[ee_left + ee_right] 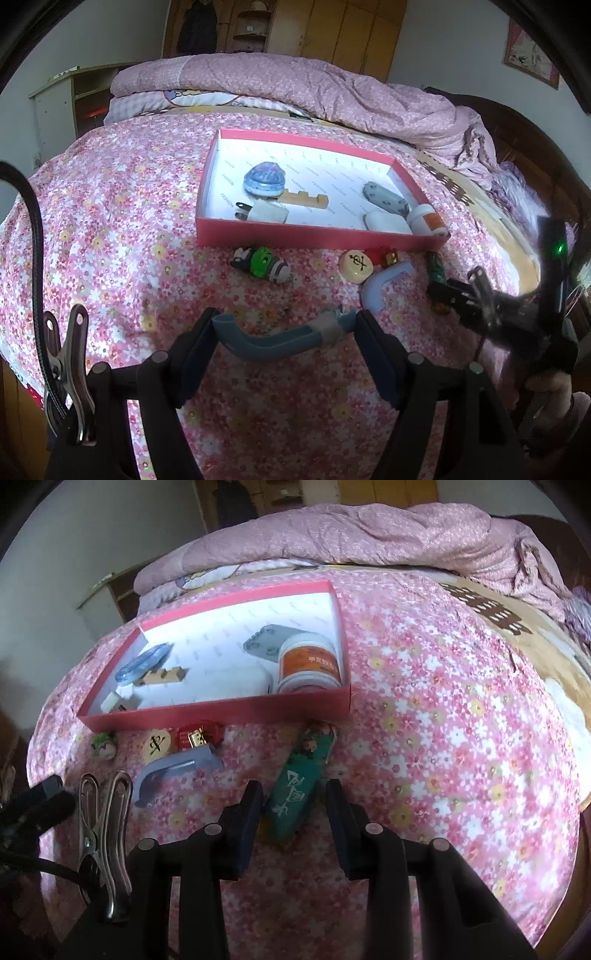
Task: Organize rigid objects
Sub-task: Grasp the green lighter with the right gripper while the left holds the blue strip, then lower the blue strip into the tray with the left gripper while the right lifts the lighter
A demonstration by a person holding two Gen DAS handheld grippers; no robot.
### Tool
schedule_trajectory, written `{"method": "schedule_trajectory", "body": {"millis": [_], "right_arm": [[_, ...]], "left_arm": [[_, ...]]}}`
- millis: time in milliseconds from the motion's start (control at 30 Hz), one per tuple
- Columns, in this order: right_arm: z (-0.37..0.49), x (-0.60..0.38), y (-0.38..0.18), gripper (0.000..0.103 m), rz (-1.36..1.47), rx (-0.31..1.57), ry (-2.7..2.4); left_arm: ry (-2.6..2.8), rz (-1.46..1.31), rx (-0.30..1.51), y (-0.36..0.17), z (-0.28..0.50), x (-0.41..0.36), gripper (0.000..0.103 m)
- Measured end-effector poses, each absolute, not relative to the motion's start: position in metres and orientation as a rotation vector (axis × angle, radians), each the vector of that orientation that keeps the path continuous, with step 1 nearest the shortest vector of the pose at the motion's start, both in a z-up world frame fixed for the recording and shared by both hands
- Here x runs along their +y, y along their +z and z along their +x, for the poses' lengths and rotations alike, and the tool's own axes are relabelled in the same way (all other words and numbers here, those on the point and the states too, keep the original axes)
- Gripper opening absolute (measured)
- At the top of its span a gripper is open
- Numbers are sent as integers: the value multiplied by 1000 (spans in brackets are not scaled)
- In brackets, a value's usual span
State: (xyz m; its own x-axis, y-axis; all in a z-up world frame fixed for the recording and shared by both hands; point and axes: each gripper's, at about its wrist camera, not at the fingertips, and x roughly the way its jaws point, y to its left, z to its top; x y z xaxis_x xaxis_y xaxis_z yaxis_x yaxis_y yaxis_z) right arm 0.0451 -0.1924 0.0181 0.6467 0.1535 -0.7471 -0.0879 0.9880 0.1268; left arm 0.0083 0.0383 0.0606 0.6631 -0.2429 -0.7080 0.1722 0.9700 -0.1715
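My left gripper is shut on a blue curved plastic piece, which spans the gap between its pads just above the flowered bedspread. In the right wrist view a green lighter lies tilted on the bedspread between the fingers of my right gripper. Its jaws are partly closed around the lighter: the left pad is at its side and a small gap shows at the right pad. A pink box stands beyond, holding a blue dome, a wooden block, a white plug, a grey piece and an orange-labelled jar.
In front of the box lie a green toy figure, a round wooden chess piece, a small red and gold item and a lavender curved piece. A rumpled pink quilt is piled behind the box. The bed's edge drops off at the right.
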Motion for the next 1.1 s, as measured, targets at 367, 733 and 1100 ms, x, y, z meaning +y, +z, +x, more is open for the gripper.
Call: {"method": "schedule_trajectory", "body": {"millis": [367, 733, 1100], "right_arm": [[38, -194, 15, 25, 37, 833, 149], [25, -219, 19, 24, 195, 800, 234], [19, -232, 29, 24, 255, 743, 253]], "left_arm": [[-223, -73, 792, 74, 33, 31, 78], [-248, -20, 755, 91, 70, 12, 78], [-223, 7, 777, 86, 115, -7, 78]]}}
